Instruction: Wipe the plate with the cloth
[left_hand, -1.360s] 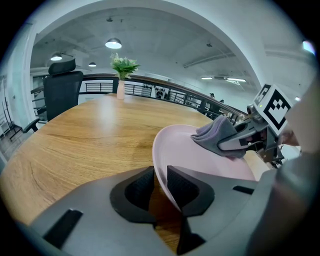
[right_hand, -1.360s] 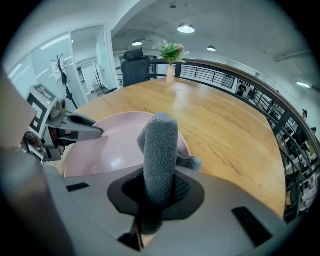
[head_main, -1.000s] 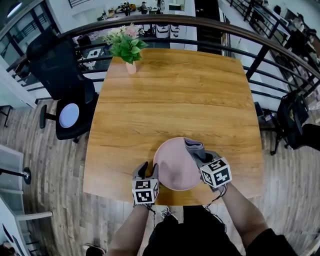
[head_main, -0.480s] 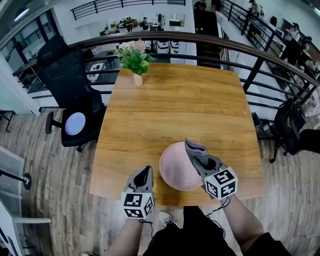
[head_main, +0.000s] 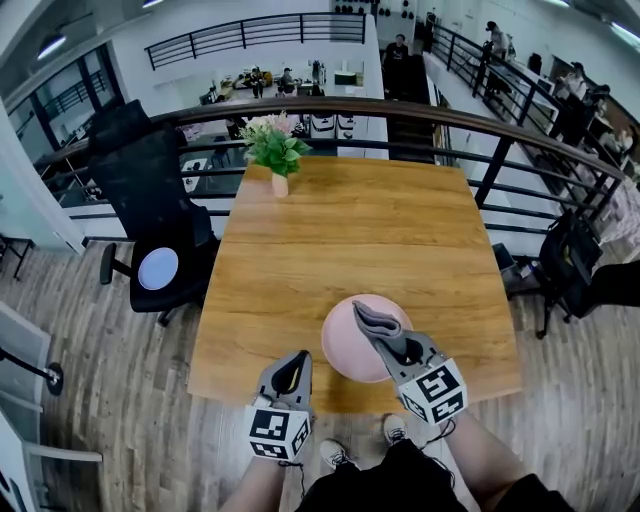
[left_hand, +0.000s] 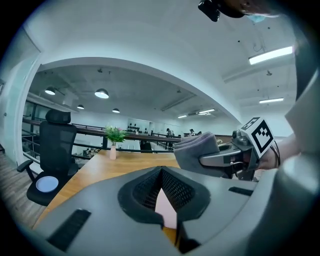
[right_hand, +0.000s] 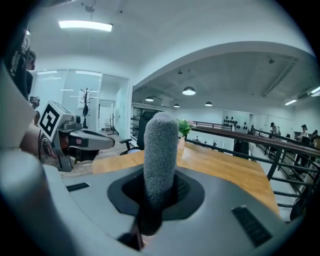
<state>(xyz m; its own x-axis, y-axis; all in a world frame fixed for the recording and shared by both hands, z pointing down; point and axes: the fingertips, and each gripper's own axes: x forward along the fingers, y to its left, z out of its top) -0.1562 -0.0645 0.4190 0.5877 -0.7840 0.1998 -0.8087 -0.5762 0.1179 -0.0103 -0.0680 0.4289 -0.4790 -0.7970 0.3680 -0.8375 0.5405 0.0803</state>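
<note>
Left gripper (head_main: 295, 362) pressed shut, empty; right gripper (head_main: 393, 345) pinches cloth (head_main: 372, 318). Risk: unheld plate (head_main: 345, 352) skids off near table (head_main: 350, 230) edge under wiping.

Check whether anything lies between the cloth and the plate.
Nothing visible does. The cloth, clamped in the right gripper, hangs over the plate at its right side, and the plate's surface is bare. The left gripper is shut and empty, off to the plate's left.

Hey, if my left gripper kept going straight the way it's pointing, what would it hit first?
Nothing close. The left gripper aims along bare table, between the plant and the cloth; probably the table first, though depth is unclear.
</note>
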